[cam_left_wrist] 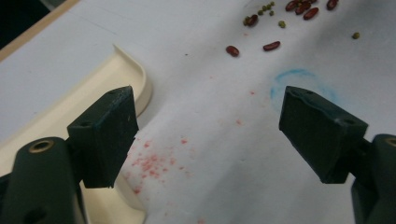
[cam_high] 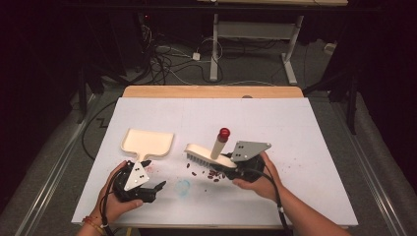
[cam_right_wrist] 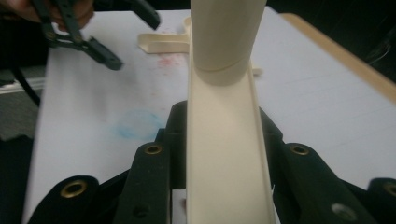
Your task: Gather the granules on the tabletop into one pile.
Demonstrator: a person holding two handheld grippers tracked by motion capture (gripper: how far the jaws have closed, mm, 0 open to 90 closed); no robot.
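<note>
Closest to the lens in the right gripper view, the cream brush was seen clamped between the black jaws of the right gripper, pressed on both flanks of its back, with its round handle rising straight ahead. From the high view the same brush was held by the right gripper just right of the table's middle, bristles down on the white table cover, handle tilted up and capped with a red tip.

Scattered beans (dark red ones mostly, a few small green ones could be made out in the left gripper view) were spread on the cover just below the bristles.

Over on the left, the left gripper was held with its jaws spread wide and nothing between them. The cream dustpan was lying flat just beyond it, handle pointed toward the person, and its rim was seen right beside the left-hand jaw, though contact couldn't be told. Some pinkish smudges and a faint blue ring were marked on the cover near those jaws.
</note>
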